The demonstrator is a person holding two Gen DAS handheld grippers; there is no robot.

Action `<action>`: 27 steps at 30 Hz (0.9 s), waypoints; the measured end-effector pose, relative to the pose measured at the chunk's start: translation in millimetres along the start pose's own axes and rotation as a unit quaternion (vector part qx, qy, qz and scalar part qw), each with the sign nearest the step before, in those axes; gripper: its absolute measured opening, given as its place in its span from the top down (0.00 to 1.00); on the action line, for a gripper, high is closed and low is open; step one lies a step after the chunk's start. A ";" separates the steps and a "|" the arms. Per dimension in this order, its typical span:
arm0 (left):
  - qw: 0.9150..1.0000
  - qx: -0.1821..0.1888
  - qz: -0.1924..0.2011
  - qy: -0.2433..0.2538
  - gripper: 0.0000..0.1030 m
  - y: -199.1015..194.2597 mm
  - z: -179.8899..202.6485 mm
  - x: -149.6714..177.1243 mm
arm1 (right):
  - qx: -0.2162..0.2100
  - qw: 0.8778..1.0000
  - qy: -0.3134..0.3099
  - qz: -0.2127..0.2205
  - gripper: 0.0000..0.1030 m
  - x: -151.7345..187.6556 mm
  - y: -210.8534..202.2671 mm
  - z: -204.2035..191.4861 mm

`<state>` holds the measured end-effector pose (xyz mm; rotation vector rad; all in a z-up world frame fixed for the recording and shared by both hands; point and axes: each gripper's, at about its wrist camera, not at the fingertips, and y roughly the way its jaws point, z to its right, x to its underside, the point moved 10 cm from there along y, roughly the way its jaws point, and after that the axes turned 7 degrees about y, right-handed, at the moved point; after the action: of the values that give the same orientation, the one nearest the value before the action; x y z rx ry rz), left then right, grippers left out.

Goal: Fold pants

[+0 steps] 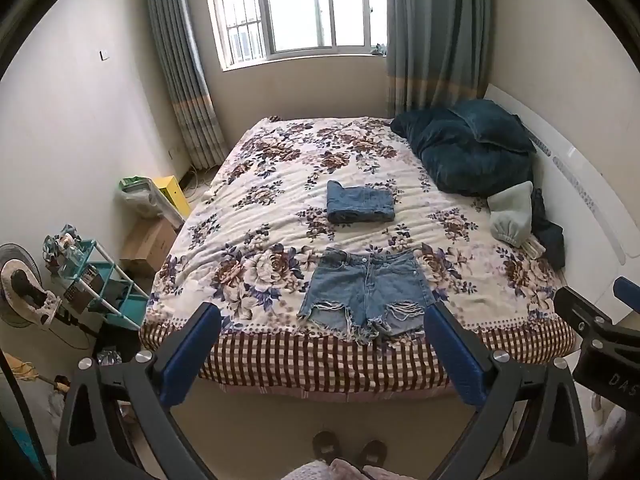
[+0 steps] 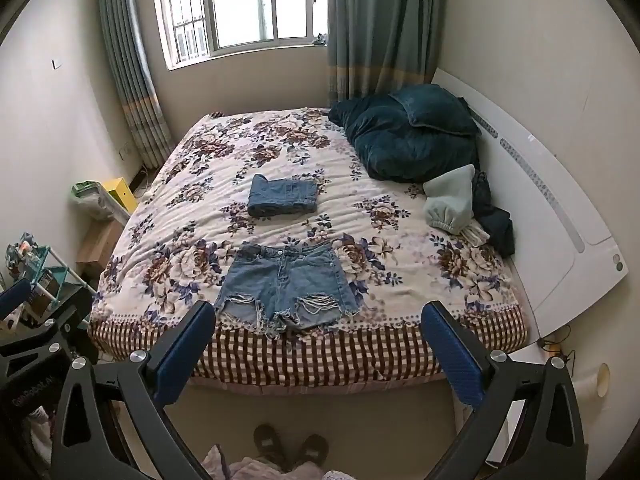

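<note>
Both of our grippers hang in the air short of the bed's foot, over the floor and a pair of slippers [image 1: 348,450]. Our left gripper [image 1: 320,322] has its blue fingers spread wide with nothing between them, and our right gripper [image 2: 318,320] is the same, wide apart and empty.

Beyond the fingertips, the denim shorts [image 1: 366,290] lie flat and unfolded on the floral bedspread [image 1: 260,216], front side up, waistband toward the window and frayed leg hems just beside the checked edge of the bed. Farther in sits an already folded denim piece [image 1: 360,202], well apart from the shorts.

We judge the denim fairly stiff and not slippery; it should hold a crease but resist a thin pinch. Taking the two left-side corners, at waistband and hem, looks best, avoiding the loose fringe that could tear or slip.
</note>
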<state>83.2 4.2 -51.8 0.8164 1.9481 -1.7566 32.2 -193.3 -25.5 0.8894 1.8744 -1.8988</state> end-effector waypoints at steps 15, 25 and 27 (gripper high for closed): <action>1.000 -0.002 0.008 0.002 0.00 -2.7 5.7 -5.6 | -0.007 1.000 0.004 0.000 0.00 2.1 -3.3 -4.6; 1.000 -0.003 0.010 0.002 0.00 -3.0 4.4 -2.7 | -0.014 1.000 0.007 -0.006 0.00 4.4 -3.9 -7.7; 1.000 -0.003 0.011 0.002 0.00 -2.7 4.2 -4.1 | -0.014 1.000 0.007 -0.005 0.00 3.8 -3.7 -8.1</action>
<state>84.1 -0.7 -47.6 0.8367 1.9401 -1.7367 28.7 -184.4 -24.6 0.8883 1.9113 -1.8732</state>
